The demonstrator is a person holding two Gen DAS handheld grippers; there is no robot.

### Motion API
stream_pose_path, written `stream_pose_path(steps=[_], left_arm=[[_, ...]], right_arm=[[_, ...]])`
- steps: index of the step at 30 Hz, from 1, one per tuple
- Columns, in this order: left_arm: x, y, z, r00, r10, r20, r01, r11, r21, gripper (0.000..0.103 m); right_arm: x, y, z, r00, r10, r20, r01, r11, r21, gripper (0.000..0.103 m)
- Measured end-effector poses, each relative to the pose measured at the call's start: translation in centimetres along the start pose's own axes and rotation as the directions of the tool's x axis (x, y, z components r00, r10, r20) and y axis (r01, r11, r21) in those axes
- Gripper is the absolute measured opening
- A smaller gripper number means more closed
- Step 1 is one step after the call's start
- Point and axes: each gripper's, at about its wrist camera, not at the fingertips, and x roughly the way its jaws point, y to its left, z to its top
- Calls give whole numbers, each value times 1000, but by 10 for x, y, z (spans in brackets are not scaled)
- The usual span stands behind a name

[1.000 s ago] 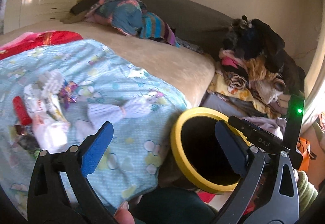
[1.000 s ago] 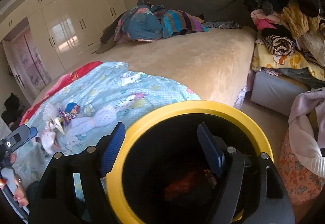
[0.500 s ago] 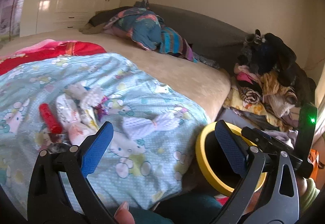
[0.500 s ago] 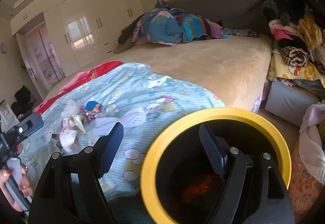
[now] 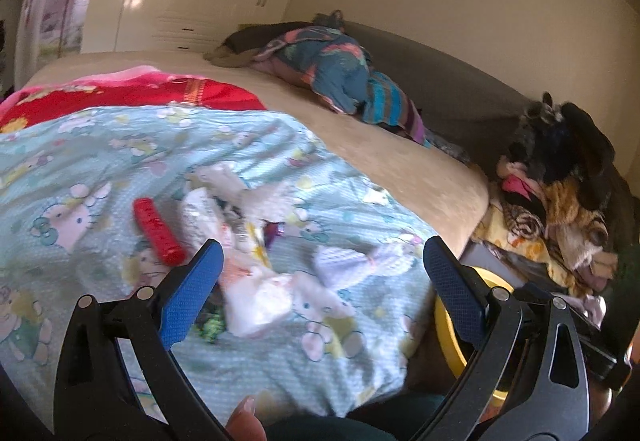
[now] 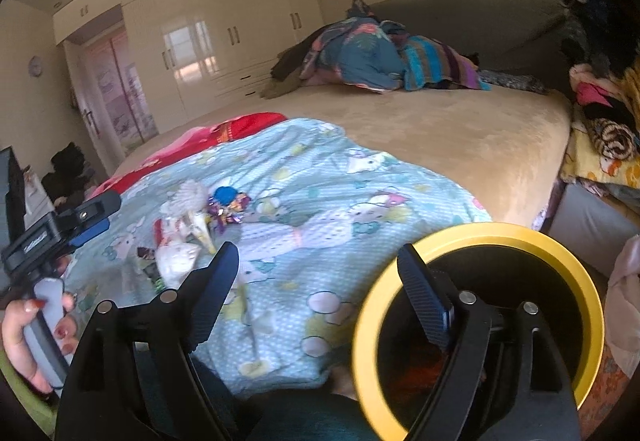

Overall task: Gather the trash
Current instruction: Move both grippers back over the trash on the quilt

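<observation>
Both grippers, L & R, agape, empty; bin at bed edge.

Blanket: soft printed cloth; wardrobe doors: glossy; bin: smooth yellow rim, probably plastic; wrappers: crinkled, shiny

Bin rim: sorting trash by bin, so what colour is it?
Yellow rim around a black inside; the right wrist view shows it best.

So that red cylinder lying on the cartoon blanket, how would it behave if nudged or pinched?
The red cylinder lies on its side, so it may roll, though the soft blanket should damp that. It looks rigid and light, probably easy to pinch.
</observation>
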Motion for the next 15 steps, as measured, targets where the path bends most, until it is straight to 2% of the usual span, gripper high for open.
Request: stream_pose_path(steps=[15], left_arm=[[-12, 73, 12, 993, 114, 26, -110, 985, -132, 92]], right_arm=[[29, 76, 3, 990, 128, -54, -135, 981, -136, 82]])
